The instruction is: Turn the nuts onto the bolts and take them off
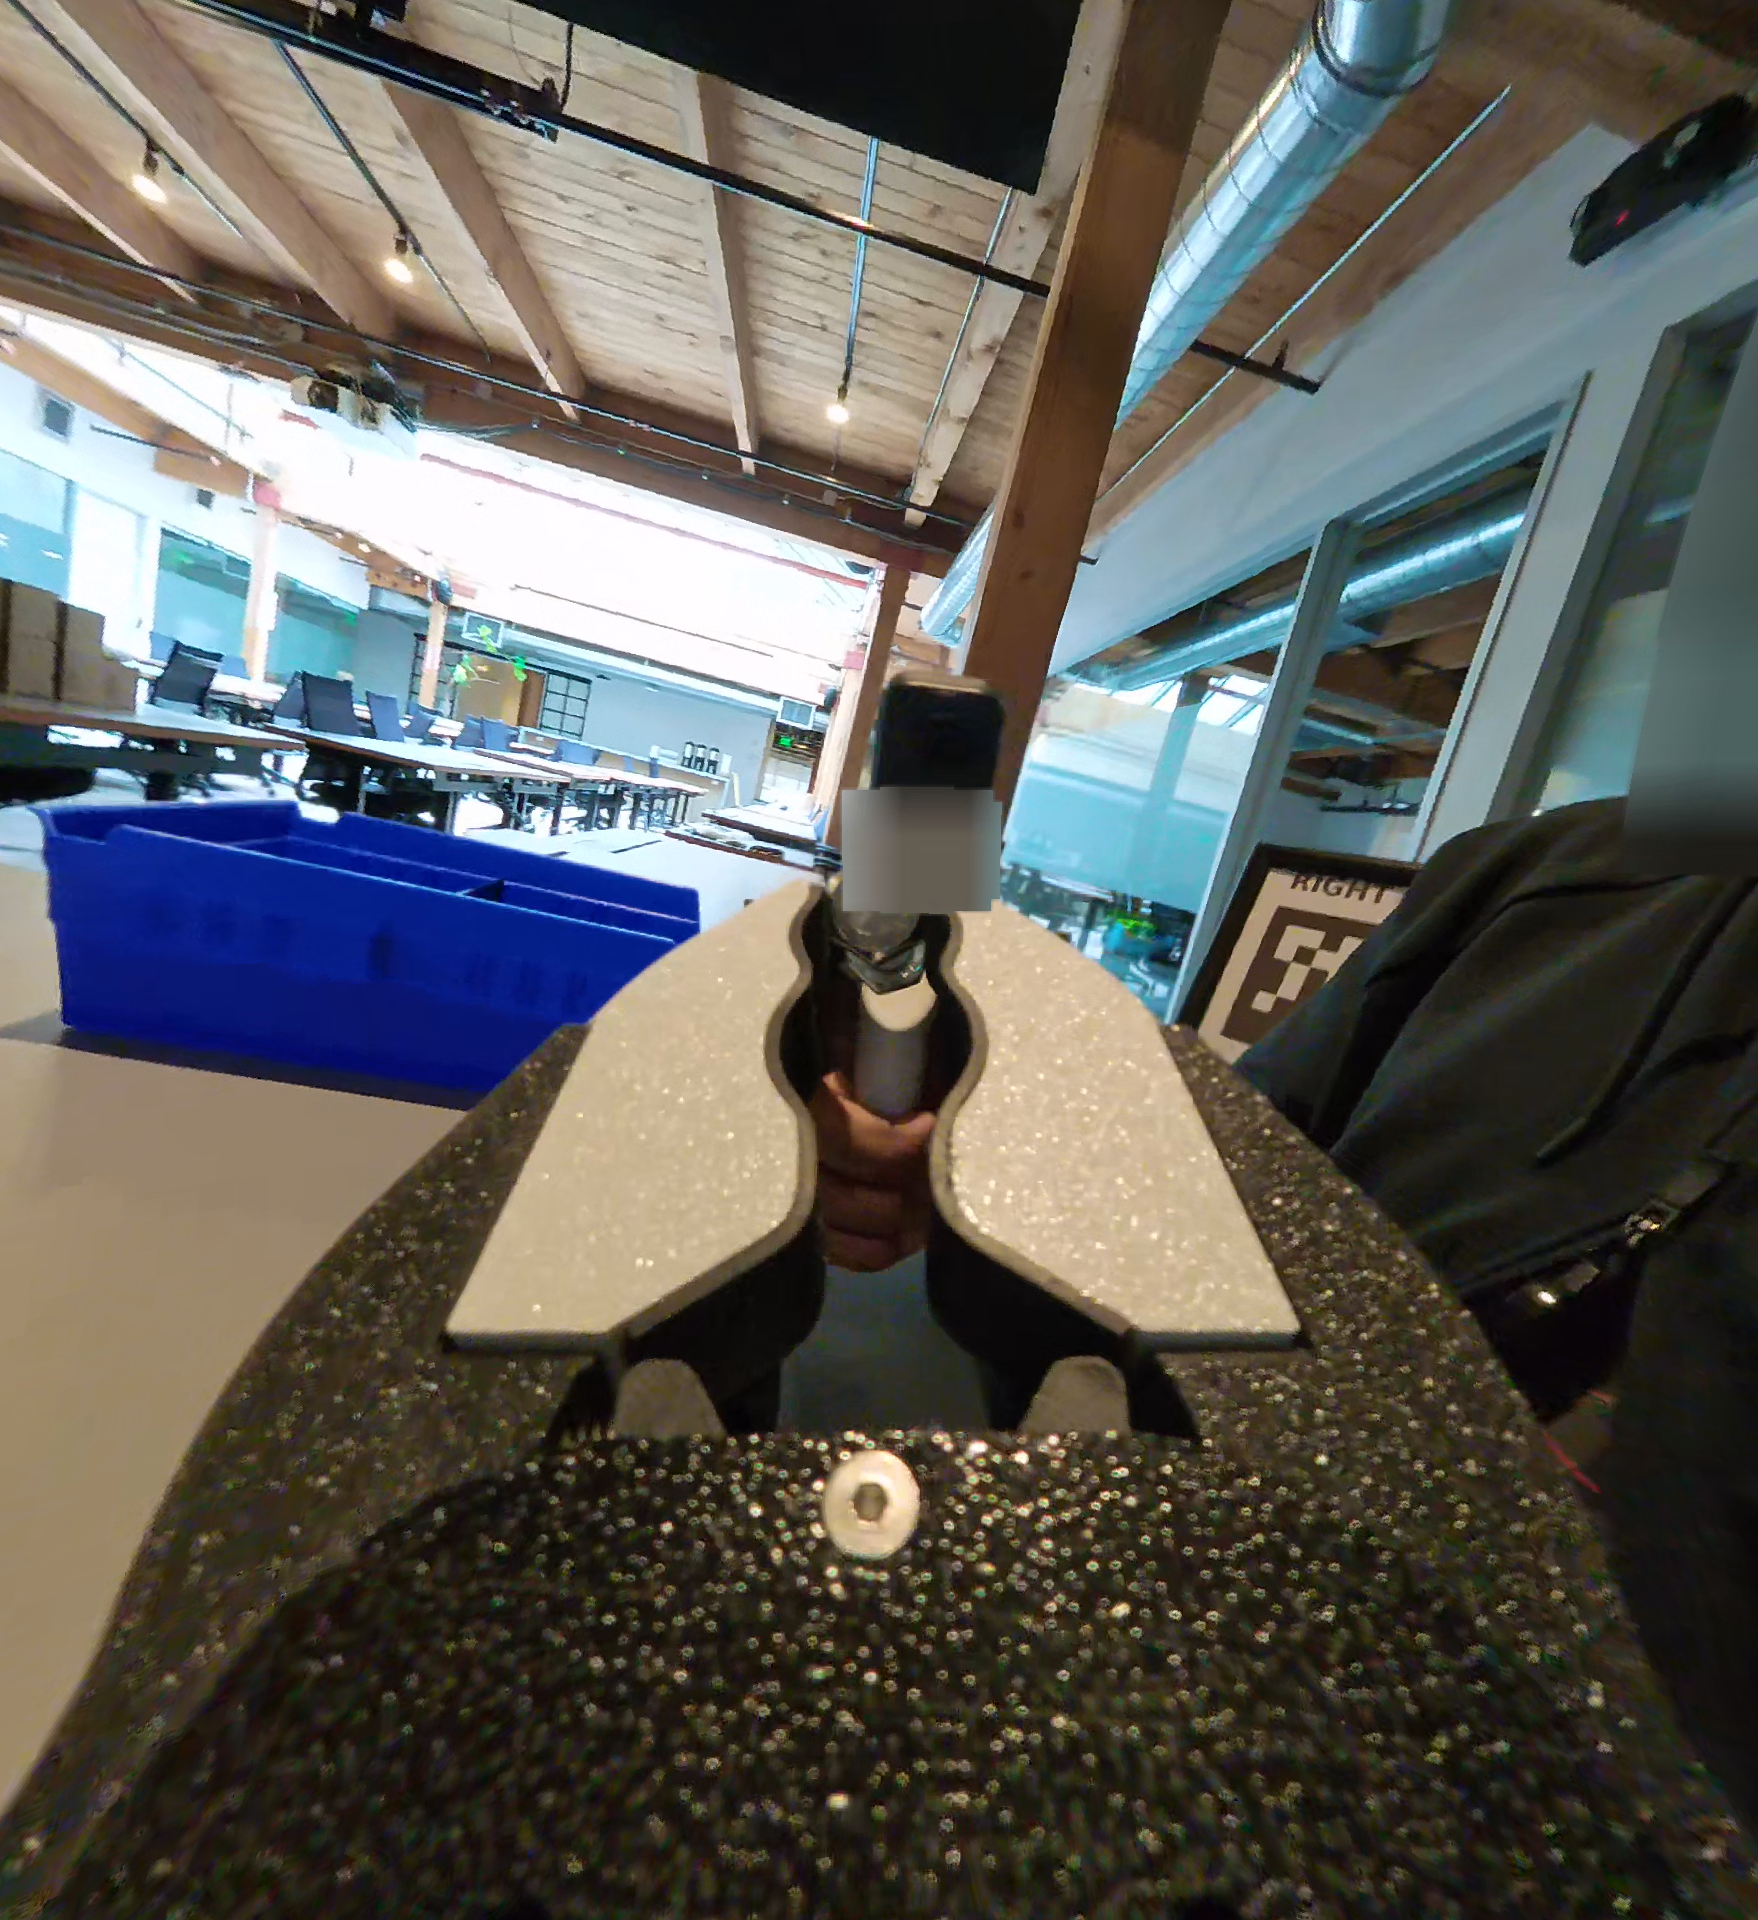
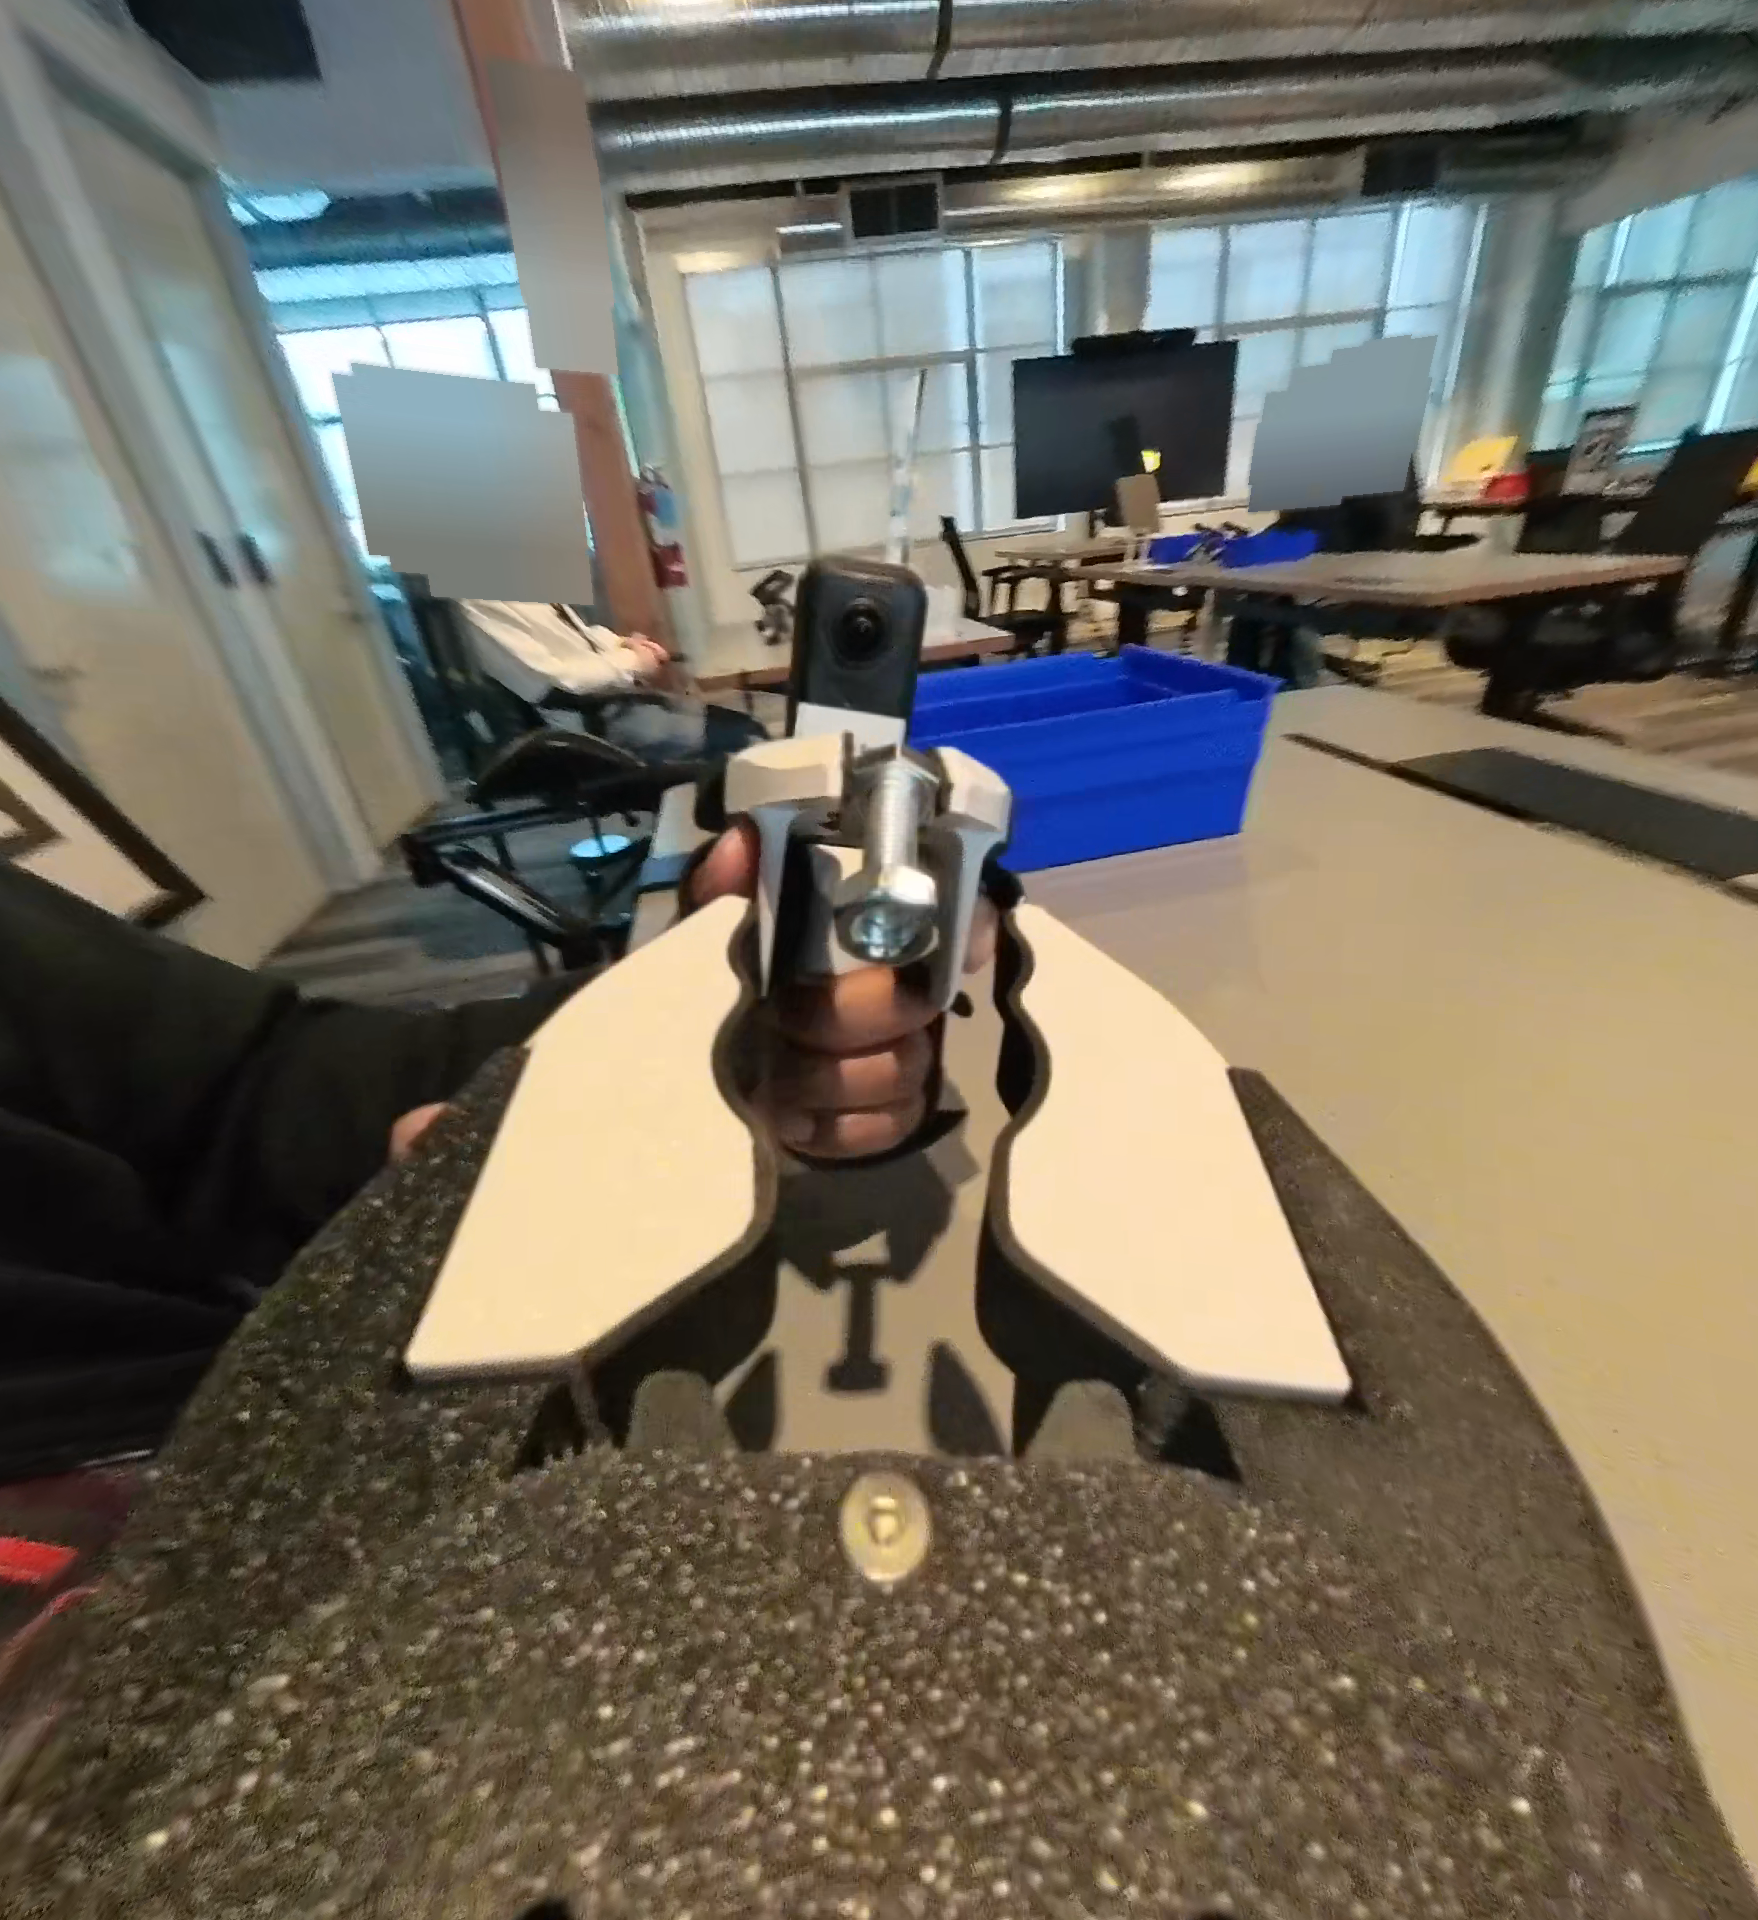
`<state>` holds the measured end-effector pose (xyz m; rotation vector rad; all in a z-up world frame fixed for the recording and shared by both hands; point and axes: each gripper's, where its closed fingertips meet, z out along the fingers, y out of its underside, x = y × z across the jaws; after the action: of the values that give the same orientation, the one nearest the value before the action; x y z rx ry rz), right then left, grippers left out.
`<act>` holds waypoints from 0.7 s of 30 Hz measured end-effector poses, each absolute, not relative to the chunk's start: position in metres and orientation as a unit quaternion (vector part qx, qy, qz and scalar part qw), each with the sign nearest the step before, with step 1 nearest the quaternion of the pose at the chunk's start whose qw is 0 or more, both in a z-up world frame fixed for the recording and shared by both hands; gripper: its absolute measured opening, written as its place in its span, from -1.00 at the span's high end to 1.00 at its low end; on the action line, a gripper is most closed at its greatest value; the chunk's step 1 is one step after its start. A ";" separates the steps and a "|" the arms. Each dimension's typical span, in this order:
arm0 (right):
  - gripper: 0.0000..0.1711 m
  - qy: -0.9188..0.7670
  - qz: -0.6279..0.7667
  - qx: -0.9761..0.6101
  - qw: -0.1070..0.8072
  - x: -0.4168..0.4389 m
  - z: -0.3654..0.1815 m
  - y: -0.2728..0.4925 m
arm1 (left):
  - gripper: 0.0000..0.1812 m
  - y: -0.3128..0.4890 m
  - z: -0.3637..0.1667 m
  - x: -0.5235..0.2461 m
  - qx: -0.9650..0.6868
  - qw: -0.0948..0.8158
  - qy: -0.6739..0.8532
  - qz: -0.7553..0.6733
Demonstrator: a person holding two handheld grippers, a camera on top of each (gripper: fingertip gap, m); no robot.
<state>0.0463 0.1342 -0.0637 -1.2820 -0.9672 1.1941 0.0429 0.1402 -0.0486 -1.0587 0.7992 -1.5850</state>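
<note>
The left gripper [image 2: 880, 800] clamped a bolt [image 2: 887, 868] (nut hidden); the right gripper [image 2: 870, 971] stood apart around its head.

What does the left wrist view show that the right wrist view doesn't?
Only the left wrist view: wooden ceiling beams and a black-and-white marker board. Only the right wrist view: the whole bolt with its hex head facing the camera, a dark monitor and a seated person. Both: the blue bin, the grey table and the left tool shut on the bolt.
</note>
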 end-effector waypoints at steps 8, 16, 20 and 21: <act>0.79 -0.412 0.505 -0.533 0.540 0.045 -0.064 0.130 | 0.82 0.136 -0.049 0.045 -0.437 0.515 0.347 -0.651; 0.79 -0.525 0.175 -0.485 0.677 0.053 -0.076 0.146 | 0.82 0.148 -0.065 0.049 -0.466 0.397 0.283 -0.738; 0.78 -0.556 0.011 -0.428 0.713 0.055 -0.077 0.148 | 0.82 0.148 -0.066 0.049 -0.463 0.382 0.276 -0.751; 0.78 -0.553 0.019 -0.425 0.716 0.054 -0.075 0.145 | 0.82 0.146 -0.064 0.049 -0.458 0.387 0.281 -0.749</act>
<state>0.0544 0.1454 -0.0754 -0.9420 -1.2246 0.0422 0.0489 0.1459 -0.0643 -1.1657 0.7141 -1.9075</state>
